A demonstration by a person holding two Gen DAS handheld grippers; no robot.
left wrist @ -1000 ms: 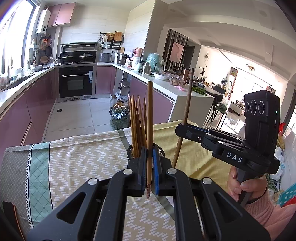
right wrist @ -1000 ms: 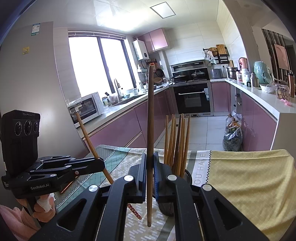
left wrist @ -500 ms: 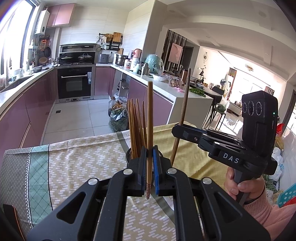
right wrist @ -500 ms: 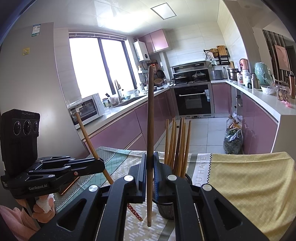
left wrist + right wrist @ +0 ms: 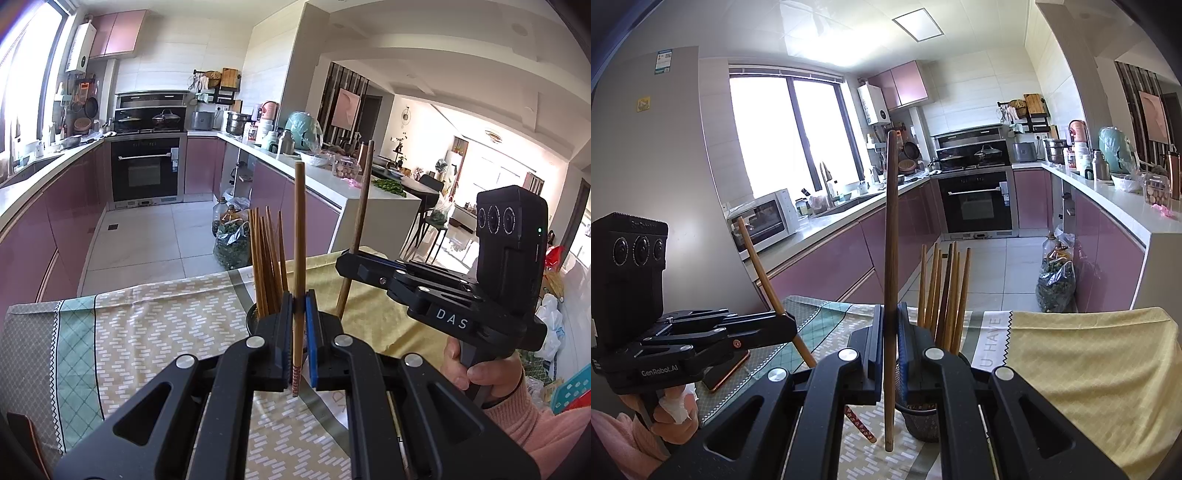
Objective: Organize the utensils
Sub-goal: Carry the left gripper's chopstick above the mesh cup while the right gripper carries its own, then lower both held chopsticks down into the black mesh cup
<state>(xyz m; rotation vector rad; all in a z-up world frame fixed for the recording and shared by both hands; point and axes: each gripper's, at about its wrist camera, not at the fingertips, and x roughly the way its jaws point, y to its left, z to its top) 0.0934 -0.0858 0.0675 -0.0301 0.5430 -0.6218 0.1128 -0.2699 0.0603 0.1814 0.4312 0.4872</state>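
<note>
1. Pinching a light chopstick upright, the left tongs hang above the table.
2. Right tongs clamp a darker chopstick.
3. Between both, a mesh holder stands, filled with chopsticks.

Smooth wooden chopsticks stand in a dark metal mesh holder; patterned woven cloth covers the worktop; matt black plastic tools.
</note>
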